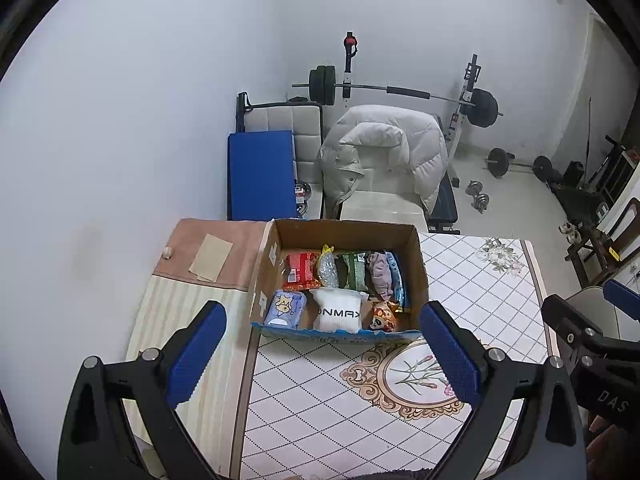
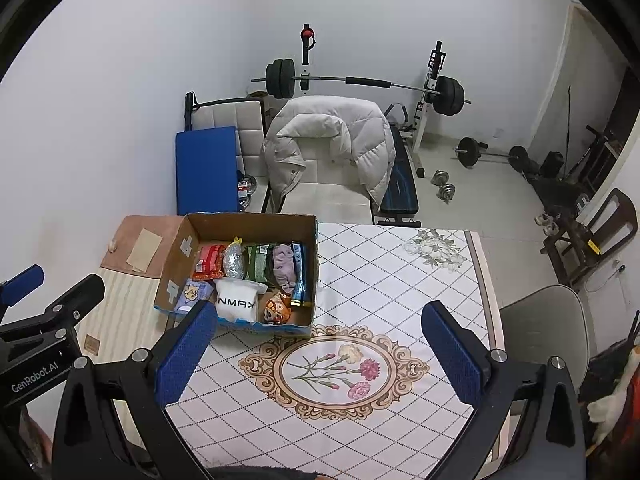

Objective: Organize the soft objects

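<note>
On the far left part of the surface (image 2: 400, 280) sits an open cardboard box (image 1: 344, 228), and the soft things are all inside it. A back row stands on edge, side by side: a red packet (image 1: 301, 271), a clear bag with a yellow tie (image 1: 327, 269), a green packet (image 1: 353, 271), a bundle of lilac cloth (image 1: 379, 274) and a blue packet (image 1: 398, 280) against the right wall. A front row lies along the near wall: a pale blue pack with a cartoon cat (image 1: 285, 309), a white pack with dark lettering (image 1: 339, 311) and a small orange cartoon pouch (image 1: 383, 317). Packing them upright and shoulder to shoulder probably lets them prop one another and use the space well.

The left tool (image 1: 320, 356) hangs above the near edge of the box, its blue pads spread wide apart with nothing between them. The right tool (image 2: 320, 356) is likewise released and empty, hovering over the flower medallion (image 2: 332, 372) printed on the cloth, just right of the box. Neither touches anything.

No loose soft item shows on the patterned cloth, so the sorting looks finished or nearly so. A brown paper scrap (image 1: 211, 258) lies on the pink mat to the left of the box, well apart from it.
</note>
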`<state>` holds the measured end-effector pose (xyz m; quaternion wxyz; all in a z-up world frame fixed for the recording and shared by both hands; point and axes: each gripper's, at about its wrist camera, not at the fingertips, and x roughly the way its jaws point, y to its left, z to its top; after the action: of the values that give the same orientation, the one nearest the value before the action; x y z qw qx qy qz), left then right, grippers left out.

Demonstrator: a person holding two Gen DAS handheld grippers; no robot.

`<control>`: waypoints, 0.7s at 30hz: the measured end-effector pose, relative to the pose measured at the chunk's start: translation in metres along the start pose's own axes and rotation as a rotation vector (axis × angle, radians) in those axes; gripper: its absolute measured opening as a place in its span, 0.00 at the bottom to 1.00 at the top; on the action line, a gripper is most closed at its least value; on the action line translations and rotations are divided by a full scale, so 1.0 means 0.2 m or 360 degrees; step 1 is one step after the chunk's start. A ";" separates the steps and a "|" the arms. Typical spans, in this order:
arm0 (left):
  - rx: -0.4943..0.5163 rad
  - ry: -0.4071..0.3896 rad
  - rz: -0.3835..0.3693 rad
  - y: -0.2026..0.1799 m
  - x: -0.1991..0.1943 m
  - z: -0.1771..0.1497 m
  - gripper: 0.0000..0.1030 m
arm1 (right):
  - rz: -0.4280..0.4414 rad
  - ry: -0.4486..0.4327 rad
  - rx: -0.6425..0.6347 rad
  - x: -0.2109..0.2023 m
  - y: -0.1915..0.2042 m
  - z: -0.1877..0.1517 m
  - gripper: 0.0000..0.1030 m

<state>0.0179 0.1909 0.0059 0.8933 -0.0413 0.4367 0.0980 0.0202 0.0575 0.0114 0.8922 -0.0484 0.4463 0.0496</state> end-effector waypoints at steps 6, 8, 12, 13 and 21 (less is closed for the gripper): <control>0.0000 0.0007 -0.0008 -0.01 0.00 0.00 0.97 | -0.0007 -0.0005 -0.0001 -0.01 0.00 0.02 1.00; 0.0001 0.0010 -0.0009 -0.01 0.00 0.00 0.97 | -0.0008 -0.0008 0.0004 -0.02 0.00 0.04 1.00; -0.0002 0.0017 -0.0017 -0.02 0.00 0.00 0.97 | -0.0011 -0.0005 0.0005 -0.03 -0.01 0.05 1.00; -0.0002 0.0021 -0.0021 -0.02 0.00 0.00 0.97 | -0.0013 -0.0007 0.0008 -0.03 -0.01 0.04 1.00; -0.0001 0.0026 -0.0024 -0.01 0.02 -0.01 0.97 | -0.0022 -0.0006 0.0020 -0.03 -0.01 0.05 1.00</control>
<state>0.0198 0.1885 0.0023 0.8904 -0.0458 0.4436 0.0912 0.0250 0.0566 0.0217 0.8937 -0.0457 0.4444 0.0407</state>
